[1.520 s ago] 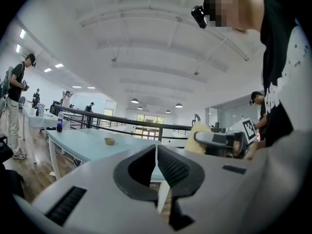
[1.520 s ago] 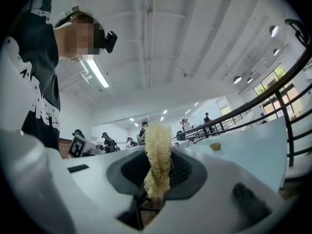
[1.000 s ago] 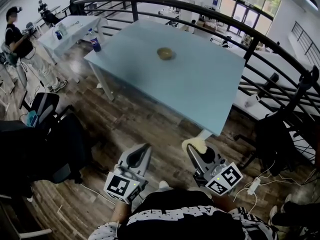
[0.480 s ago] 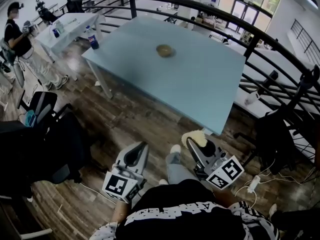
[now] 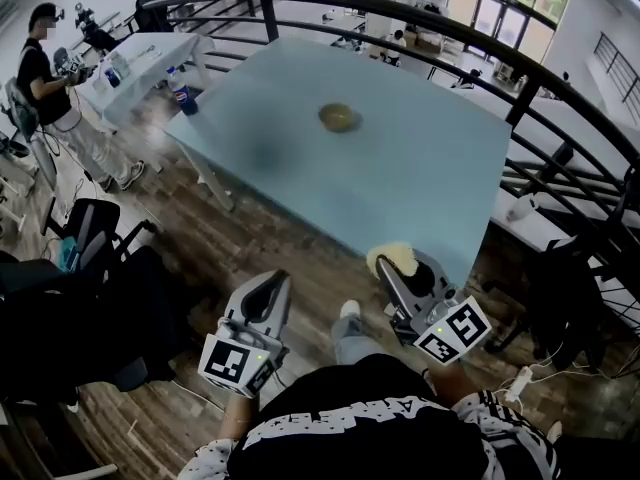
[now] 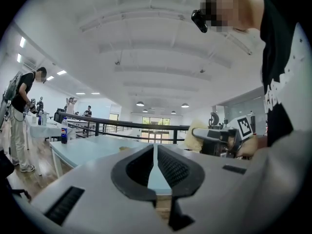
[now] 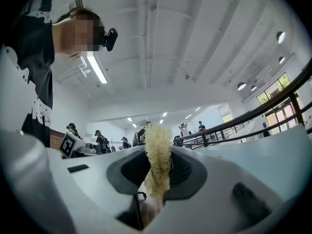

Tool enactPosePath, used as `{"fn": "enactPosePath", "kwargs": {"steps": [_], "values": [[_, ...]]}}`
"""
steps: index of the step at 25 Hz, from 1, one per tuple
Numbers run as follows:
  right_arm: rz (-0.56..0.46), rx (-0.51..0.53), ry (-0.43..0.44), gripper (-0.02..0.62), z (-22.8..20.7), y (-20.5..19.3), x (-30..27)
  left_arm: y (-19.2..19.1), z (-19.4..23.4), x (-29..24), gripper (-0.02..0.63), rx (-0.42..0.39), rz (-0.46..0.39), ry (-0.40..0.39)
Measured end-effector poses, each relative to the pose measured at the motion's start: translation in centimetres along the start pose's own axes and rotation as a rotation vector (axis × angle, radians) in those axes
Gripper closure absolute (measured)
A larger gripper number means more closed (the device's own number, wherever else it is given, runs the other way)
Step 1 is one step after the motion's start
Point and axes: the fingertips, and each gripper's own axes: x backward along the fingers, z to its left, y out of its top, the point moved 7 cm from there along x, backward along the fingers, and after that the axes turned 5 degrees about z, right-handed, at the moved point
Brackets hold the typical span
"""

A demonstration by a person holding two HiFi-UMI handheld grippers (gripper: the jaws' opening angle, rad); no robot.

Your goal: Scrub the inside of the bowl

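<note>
Well, the grey left gripper (image 5: 265, 293), jaws pressed together on nothing, hangs over the wood floor (image 5: 250, 238), short of the pale blue table (image 5: 400, 183). I'd bring it up to steady the small tan bowl (image 5: 339, 118), which sits alone mid-table, well apart from both tools. The right gripper (image 5: 402, 276) pinches a fluffy yellow scrubbing sponge (image 5: 390, 260) near the table's front corner. Mind that edge and the black railing (image 5: 560, 108) beyond it; the tabletop itself offers free room.
</note>
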Motion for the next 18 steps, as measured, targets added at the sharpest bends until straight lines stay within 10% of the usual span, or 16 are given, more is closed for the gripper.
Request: {"fn": "enactPosePath", "kwargs": {"steps": [18], "values": [[-0.045,-0.058,-0.053,0.525,-16.3,1.2,-7.2,5.6,8.9,-21.0,0.586,-0.078,0.089,-0.029]]}}
